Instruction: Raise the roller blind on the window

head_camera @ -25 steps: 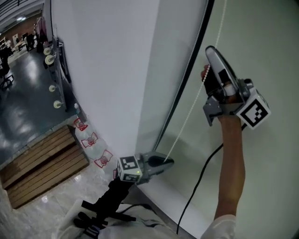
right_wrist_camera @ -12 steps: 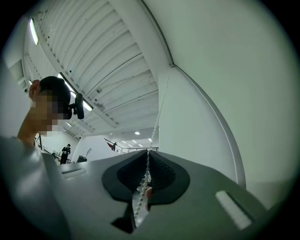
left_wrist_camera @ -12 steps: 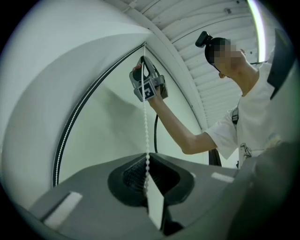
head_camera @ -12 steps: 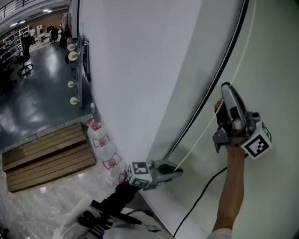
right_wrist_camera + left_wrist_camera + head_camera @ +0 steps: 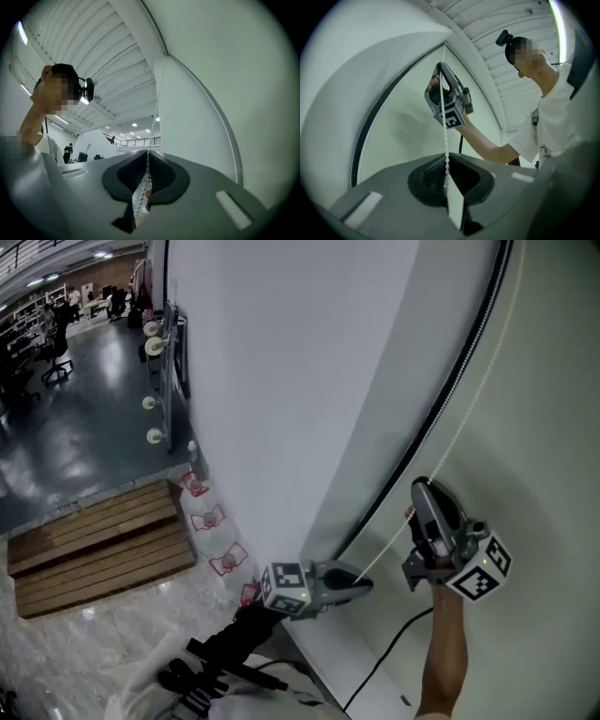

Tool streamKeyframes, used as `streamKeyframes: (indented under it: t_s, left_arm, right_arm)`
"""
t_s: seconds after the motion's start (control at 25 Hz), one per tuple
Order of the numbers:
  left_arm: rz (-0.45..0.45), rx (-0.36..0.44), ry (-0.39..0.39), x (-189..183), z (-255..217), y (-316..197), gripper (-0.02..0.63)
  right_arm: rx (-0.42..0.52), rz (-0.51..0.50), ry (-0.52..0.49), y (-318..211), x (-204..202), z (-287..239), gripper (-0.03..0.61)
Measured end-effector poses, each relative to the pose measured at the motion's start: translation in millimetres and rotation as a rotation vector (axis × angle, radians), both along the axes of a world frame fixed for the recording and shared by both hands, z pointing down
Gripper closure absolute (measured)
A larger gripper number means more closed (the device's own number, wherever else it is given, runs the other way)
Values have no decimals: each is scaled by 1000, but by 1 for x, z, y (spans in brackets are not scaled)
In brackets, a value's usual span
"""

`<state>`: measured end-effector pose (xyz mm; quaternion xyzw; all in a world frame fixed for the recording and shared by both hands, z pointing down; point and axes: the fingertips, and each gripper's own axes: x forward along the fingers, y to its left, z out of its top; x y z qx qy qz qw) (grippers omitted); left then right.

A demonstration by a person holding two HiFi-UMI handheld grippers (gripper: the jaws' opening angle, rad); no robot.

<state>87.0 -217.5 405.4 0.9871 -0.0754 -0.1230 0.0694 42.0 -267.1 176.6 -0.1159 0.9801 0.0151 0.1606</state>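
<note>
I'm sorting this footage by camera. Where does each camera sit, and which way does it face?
Head view: on the person's head, looking steeply down the blind; shows left gripper, right gripper, right forearm.
Left gripper view: on the left gripper, looking up along its jaws, shut on the chain; shows the right forearm and torso.
Right gripper view: on the right gripper, looking up its jaws, shut on the chain, toward the ceiling; shows a shoulder.
Shared: head and left gripper views both show the right gripper gripping the chain.
</note>
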Motion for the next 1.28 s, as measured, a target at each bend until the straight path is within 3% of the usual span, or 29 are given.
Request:
streamKeyframes:
  t_s: [0.4,0.72,0.96,1.12,1.28]
  left_arm:
    - [-4,-17,3,-1,-2,-6,615]
    - [-1,-10,12,-5,3,2,615]
    - [1,17,40,-17,-8,1,614]
    - [13,9,46,-13,-16,3,615]
    - [17,9,40,-12,-12,2,615]
  right_arm:
    - [-50,24,133,2,-4,79,566]
    - [-149,-1,148,19,-3,138,566]
    - [-83,-28,159,22,-19,124,560]
    - [-96,-50,104,14,-18,90,437]
    - [-23,-28,96,-2,-16,44,419]
